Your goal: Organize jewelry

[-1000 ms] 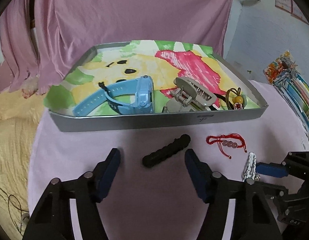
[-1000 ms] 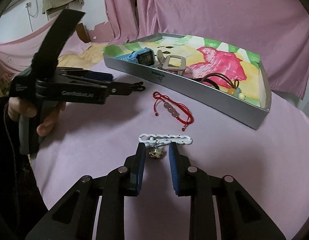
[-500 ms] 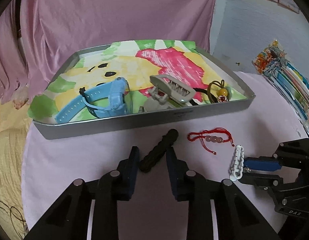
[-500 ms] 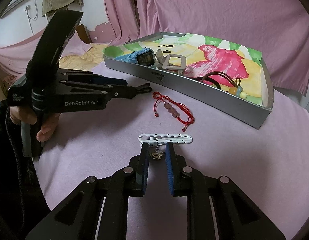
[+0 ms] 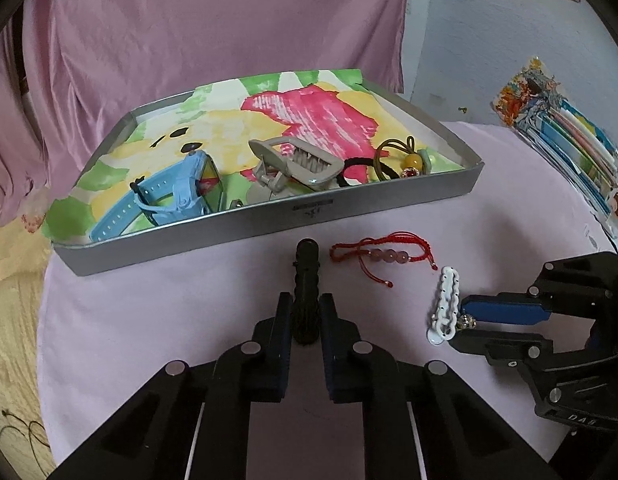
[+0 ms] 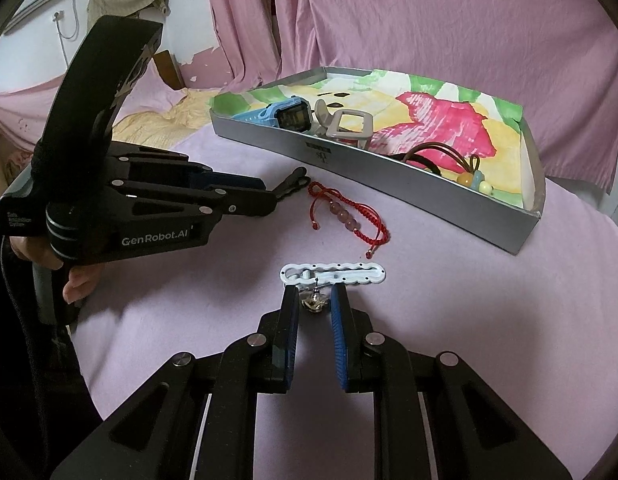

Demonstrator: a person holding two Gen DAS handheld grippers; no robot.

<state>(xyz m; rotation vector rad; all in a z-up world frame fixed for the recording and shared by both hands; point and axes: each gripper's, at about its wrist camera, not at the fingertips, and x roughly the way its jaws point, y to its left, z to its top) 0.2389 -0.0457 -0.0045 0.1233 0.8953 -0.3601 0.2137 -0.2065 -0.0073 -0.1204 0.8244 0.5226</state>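
- silver tray (image 5: 269, 226) sits on the pink-draped table (image 5: 169, 320), holding a blue watch (image 5: 181, 194), grey claw clip (image 5: 297, 164) and hair ties (image 5: 393, 160).
- left gripper (image 5: 305, 320) pinches the black hair clip (image 5: 305, 280) just before the tray.
- right gripper (image 6: 315, 306) sits narrowly parted around a small charm (image 6: 314, 302), touching the white clip (image 6: 333, 273).
- red bead bracelet (image 5: 383, 256) lies between both clips.

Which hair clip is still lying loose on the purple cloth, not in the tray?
None lies loose: the black wavy hair clip is pinched by the left gripper; the white one is untouched; the beige claw clip is in the tray.
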